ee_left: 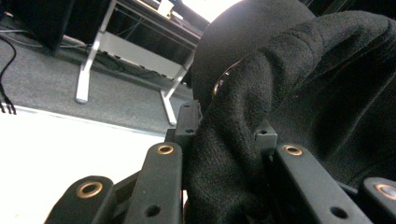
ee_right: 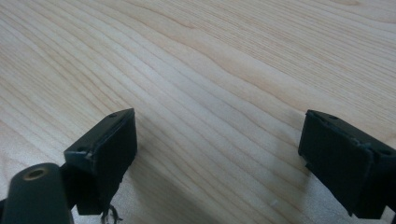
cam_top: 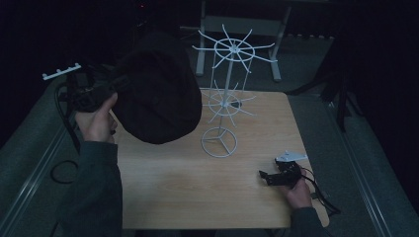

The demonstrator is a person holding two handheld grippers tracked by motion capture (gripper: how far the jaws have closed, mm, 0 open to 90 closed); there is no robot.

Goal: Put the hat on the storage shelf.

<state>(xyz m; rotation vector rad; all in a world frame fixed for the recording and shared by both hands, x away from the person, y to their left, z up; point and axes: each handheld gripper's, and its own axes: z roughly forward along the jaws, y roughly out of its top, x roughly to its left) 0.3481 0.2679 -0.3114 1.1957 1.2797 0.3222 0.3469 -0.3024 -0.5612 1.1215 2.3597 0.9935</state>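
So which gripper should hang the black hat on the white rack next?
Left, probably: the left gripper is already clamped on the black hat, held up beside the white rack. The right gripper rests open on the table.

A dim room holds a light wood table on grey carpet, with a white-legged desk standing beyond the fingers.

We see the wire stand standing mid-table, toward the far edge. The hat hangs just left of it, above the table's left part. Near the right front corner rests the right gripper.
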